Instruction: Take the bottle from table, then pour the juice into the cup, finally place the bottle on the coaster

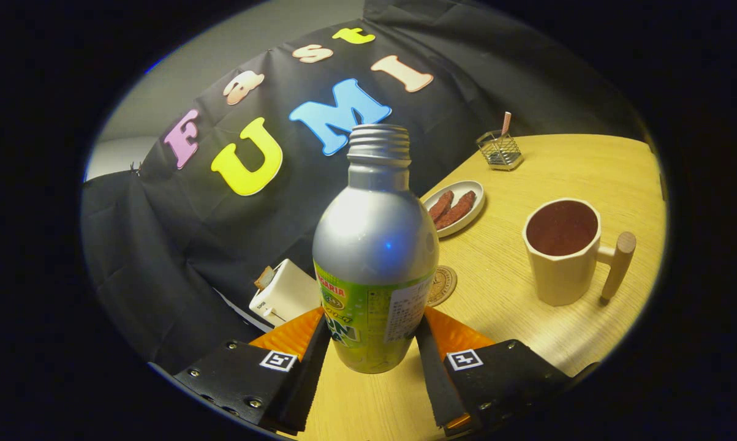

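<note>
1. Standing between the two fingers of the hand-held gripper, a metal bottle with a green label and an uncapped threaded neck leans slightly, its base just above the wooden worktop.
2. The fingers are closed partway, one pressing each side of the bottle's lower body.
3. A round coaster lies just beyond the bottle, partly hidden behind it.
4. A cream cup with a wooden handle stands on the handle side of the coaster, dark liquid inside.
5. Farther back sit a small dish of brown snacks and a wire holder; a white toaster stands on the opposite side.
</note>
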The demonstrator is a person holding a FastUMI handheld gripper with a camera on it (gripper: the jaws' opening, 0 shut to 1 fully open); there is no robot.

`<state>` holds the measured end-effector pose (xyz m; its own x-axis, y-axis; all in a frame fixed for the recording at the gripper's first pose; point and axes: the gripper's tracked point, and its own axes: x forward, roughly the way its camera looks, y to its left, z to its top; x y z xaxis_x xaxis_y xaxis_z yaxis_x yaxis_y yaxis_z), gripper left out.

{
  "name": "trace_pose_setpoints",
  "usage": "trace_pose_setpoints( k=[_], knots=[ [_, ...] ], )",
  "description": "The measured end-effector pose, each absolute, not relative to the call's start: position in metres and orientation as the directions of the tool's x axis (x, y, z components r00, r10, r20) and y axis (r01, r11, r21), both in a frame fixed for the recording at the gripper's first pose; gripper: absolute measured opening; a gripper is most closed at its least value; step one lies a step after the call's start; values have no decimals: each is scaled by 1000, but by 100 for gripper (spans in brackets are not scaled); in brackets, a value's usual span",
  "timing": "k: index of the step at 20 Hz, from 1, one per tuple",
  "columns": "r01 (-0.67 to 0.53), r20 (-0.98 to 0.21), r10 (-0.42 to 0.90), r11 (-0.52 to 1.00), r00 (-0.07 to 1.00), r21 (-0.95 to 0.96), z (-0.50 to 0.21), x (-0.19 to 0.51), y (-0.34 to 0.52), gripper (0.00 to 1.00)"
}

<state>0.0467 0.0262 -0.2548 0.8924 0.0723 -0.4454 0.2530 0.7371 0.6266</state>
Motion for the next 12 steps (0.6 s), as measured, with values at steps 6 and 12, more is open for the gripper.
trace_pose_setpoints(
  k=[6,12],
  knots=[
    [306,-461,115,605,880,735,-271,43,15,74],
    [351,-457,141,460,878,816,-275,42,15,74]
  ],
)
